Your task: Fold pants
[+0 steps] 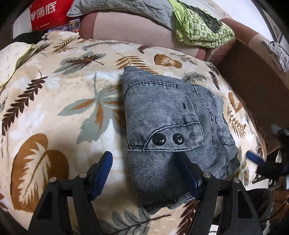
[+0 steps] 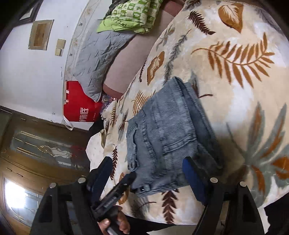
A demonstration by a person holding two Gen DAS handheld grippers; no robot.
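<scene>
The pants (image 1: 169, 124) are grey-blue denim, folded into a compact stack on the leaf-patterned blanket (image 1: 59, 112). A pocket flap with two black snaps faces up. My left gripper (image 1: 144, 159) is open just above the stack's near edge, its right finger over the denim, holding nothing. In the right wrist view the folded pants (image 2: 168, 137) lie ahead of my right gripper (image 2: 146, 162), which is open and empty above the near end. The other gripper (image 2: 124, 182) shows at that end; the right gripper's tip (image 1: 252, 157) shows beside the pants.
A brown sofa back (image 1: 130, 27) carries a grey quilted pad (image 1: 122, 7) and a green patterned cloth (image 1: 200, 27). A red bag (image 1: 48, 12) stands at the far left. A brown armrest (image 1: 252, 85) rises to the right. A wooden door (image 2: 36, 162) is beyond the blanket's edge.
</scene>
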